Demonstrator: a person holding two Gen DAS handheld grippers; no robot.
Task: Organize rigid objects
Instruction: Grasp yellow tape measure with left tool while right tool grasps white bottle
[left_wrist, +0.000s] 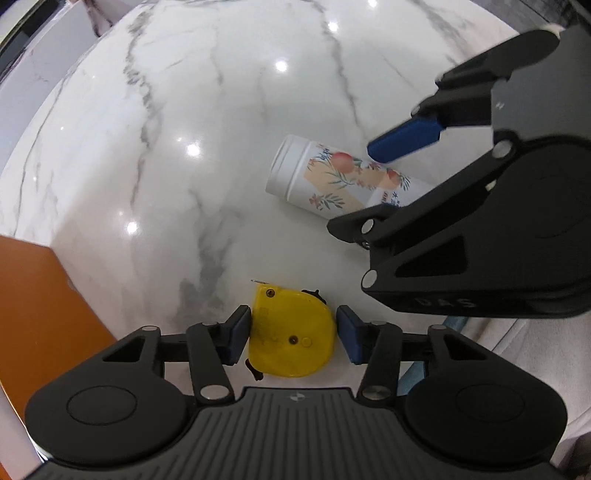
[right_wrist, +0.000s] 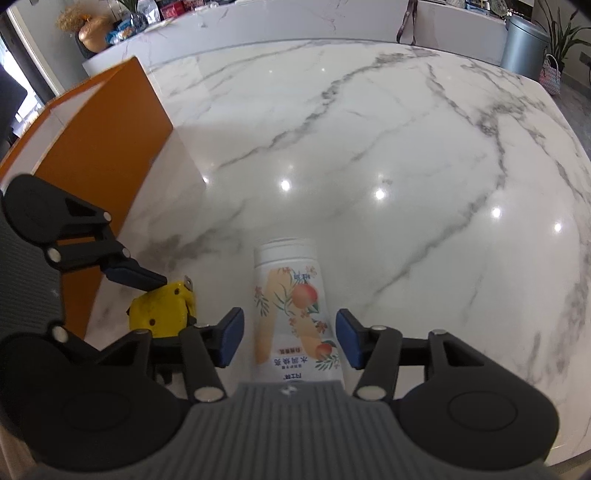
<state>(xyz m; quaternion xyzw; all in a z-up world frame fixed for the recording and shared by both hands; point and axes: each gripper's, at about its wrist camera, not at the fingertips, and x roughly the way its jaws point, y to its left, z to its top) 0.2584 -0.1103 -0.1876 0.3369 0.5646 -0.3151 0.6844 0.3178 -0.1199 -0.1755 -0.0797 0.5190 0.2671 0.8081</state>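
**Straddling two objects on a marble table**

Pointing down, the left gripper has its blue pads against a yellow tape measure. At its 2 o'clock, the right gripper stands half open around a lying white bottle, pads apart from it. An orange box sits at 10 o'clock.

left gripper pointing down at marble bench, jaws straddling yellow tape measure, pads at its sides, white floral bottle lying beyond, right gripper over its far end, orange box at left
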